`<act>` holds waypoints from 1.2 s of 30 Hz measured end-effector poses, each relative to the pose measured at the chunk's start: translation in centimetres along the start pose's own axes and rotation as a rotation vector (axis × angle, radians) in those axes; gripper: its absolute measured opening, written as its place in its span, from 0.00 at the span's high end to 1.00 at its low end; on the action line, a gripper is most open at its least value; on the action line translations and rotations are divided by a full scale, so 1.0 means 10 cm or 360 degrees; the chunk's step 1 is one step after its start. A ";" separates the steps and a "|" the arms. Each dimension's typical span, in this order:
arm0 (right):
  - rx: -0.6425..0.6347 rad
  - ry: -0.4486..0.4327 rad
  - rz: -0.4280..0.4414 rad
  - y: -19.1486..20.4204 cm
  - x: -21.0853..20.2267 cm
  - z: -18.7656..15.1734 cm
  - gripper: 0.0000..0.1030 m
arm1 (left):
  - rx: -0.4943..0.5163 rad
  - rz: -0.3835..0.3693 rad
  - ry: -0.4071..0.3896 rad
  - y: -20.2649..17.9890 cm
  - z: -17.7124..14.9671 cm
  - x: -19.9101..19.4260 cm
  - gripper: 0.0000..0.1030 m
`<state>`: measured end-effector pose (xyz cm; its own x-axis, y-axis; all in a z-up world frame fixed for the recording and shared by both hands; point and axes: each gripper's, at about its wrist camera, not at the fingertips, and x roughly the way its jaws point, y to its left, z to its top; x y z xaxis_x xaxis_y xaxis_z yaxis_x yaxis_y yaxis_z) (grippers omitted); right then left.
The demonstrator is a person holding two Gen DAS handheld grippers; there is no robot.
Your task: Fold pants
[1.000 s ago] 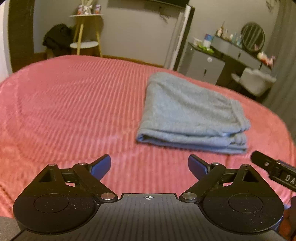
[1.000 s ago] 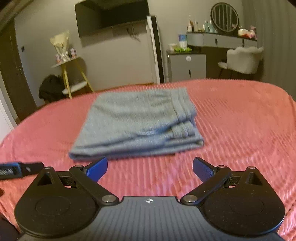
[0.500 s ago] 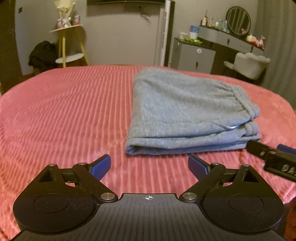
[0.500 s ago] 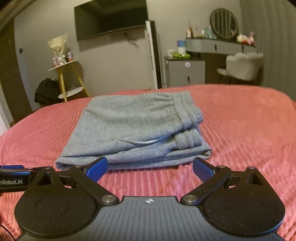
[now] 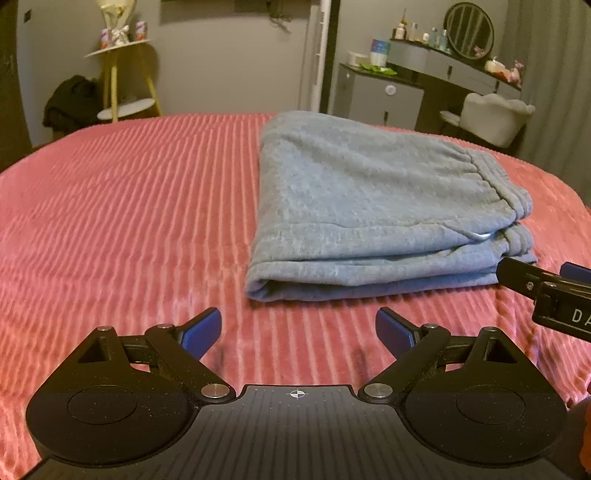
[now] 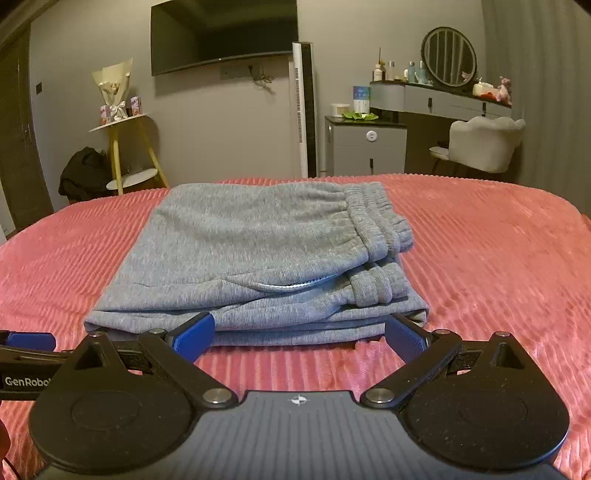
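Grey sweatpants [image 5: 373,206] lie folded in a flat stack on the pink ribbed bedspread [image 5: 129,206], waistband to the right. My left gripper [image 5: 298,330] is open and empty, low over the bed just short of the stack's near left corner. My right gripper [image 6: 300,334] is open and empty, its fingertips at the stack's [image 6: 258,254] near edge. Whether they touch the cloth is unclear. The right gripper also shows at the right edge of the left wrist view [image 5: 550,291]. The left one shows at the left edge of the right wrist view [image 6: 26,350].
Beyond the bed stand a yellow-legged side table [image 6: 122,147], a dark bag on the floor [image 6: 83,177], a grey cabinet [image 6: 365,147], a white chair [image 6: 484,144] and a dressing table with a round mirror [image 6: 448,57]. A TV [image 6: 221,33] hangs on the wall.
Both grippers have moved lower and closer to the near edge of the folded pants. Both stay open and empty. The pants have not moved.
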<state>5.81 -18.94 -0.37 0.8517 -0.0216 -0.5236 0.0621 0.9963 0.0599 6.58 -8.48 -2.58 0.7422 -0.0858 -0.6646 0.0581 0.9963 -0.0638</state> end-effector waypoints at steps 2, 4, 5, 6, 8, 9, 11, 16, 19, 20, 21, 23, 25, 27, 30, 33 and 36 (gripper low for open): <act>0.0005 0.0015 -0.0017 -0.01 0.02 0.00 0.04 | -0.0011 -0.0013 0.0014 0.01 -0.01 0.00 0.08; 0.0013 0.0026 -0.0024 -0.02 0.04 0.00 0.04 | -0.0008 -0.0029 0.0009 0.01 -0.01 -0.01 0.08; 0.0010 0.0028 -0.0027 -0.02 0.04 0.00 0.04 | -0.0003 -0.0028 0.0004 0.01 -0.02 -0.01 0.08; 0.0002 0.0027 -0.0032 -0.02 0.04 -0.01 0.04 | -0.0001 -0.0028 0.0001 0.01 -0.02 -0.01 0.08; -0.0007 0.0026 -0.0029 -0.01 0.04 -0.01 0.04 | -0.0005 -0.0037 0.0003 0.01 -0.02 -0.01 0.08; -0.0012 0.0027 -0.0032 -0.01 0.04 -0.02 0.04 | -0.0005 -0.0034 0.0005 0.01 -0.02 -0.02 0.08; -0.0024 0.0030 -0.0035 0.00 0.04 -0.02 0.04 | -0.0001 -0.0026 0.0006 0.01 -0.03 -0.02 0.08; -0.0040 0.0020 -0.0032 0.00 0.03 -0.03 0.04 | -0.0027 -0.0030 0.0002 0.04 -0.04 -0.03 0.08; -0.0032 0.0021 -0.0036 -0.01 0.02 -0.03 0.04 | -0.0032 -0.0019 0.0009 0.04 -0.04 -0.03 0.08; -0.0026 0.0020 -0.0035 -0.01 0.02 -0.03 0.04 | -0.0032 -0.0015 0.0011 0.04 -0.04 -0.03 0.08; -0.0018 0.0021 -0.0031 -0.02 0.02 -0.03 0.04 | -0.0032 -0.0013 0.0014 0.04 -0.05 -0.03 0.08; -0.0011 0.0022 -0.0037 -0.03 0.02 -0.03 0.04 | -0.0029 -0.0015 0.0029 0.04 -0.05 -0.02 0.08; -0.0007 0.0020 -0.0035 -0.04 0.02 -0.03 0.04 | -0.0024 -0.0008 0.0038 0.04 -0.06 -0.01 0.08; -0.0005 0.0017 -0.0035 -0.04 0.01 -0.03 0.04 | -0.0017 -0.0004 0.0041 0.03 -0.06 0.00 0.08; -0.0004 0.0018 -0.0036 -0.04 0.01 -0.04 0.04 | -0.0018 -0.0008 0.0038 0.04 -0.06 -0.01 0.08; 0.0006 0.0017 -0.0035 -0.05 0.01 -0.04 0.04 | -0.0028 -0.0007 0.0042 0.05 -0.06 0.00 0.08; 0.0012 0.0020 -0.0035 -0.06 0.01 -0.03 0.04 | -0.0039 -0.0007 0.0042 0.06 -0.06 0.00 0.08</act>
<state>5.75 -19.48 -0.73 0.8436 -0.0425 -0.5353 0.0850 0.9949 0.0548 6.18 -7.91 -3.07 0.7241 -0.0910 -0.6836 0.0450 0.9954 -0.0848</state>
